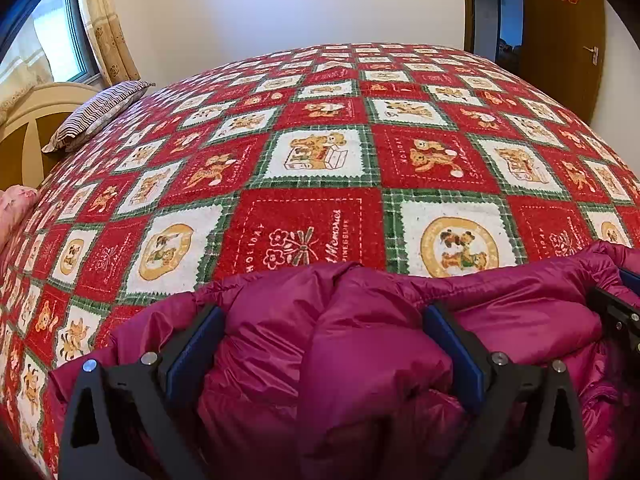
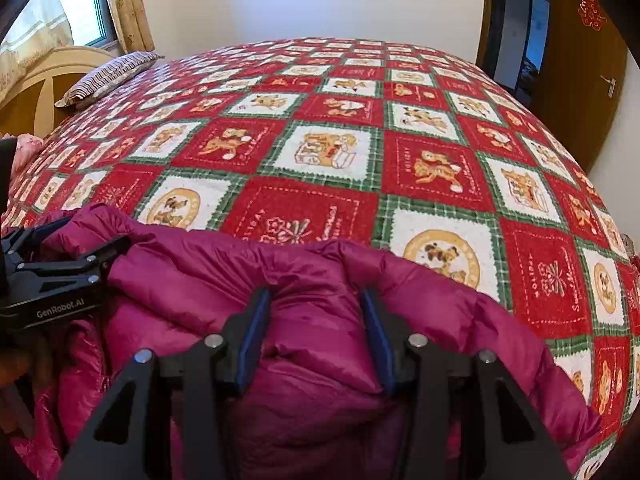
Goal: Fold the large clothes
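A magenta puffer jacket [image 1: 360, 340] lies bunched at the near edge of the bed; it also fills the bottom of the right wrist view [image 2: 312, 320]. My left gripper [image 1: 324, 316] has its blue-padded fingers spread wide with a thick fold of the jacket bulging between them. My right gripper [image 2: 316, 300] has its fingers closer together, pressing on a fold of the jacket. The left gripper shows at the left edge of the right wrist view [image 2: 60, 268], and the right gripper at the right edge of the left wrist view [image 1: 620, 312].
The bed is covered by a red, white and green teddy-bear quilt [image 1: 320, 160]. A striped pillow [image 1: 96, 112] lies at the far left by the headboard. A pink cloth [image 1: 16, 204] sits at the left edge. A brown door [image 1: 560, 40] is at the far right.
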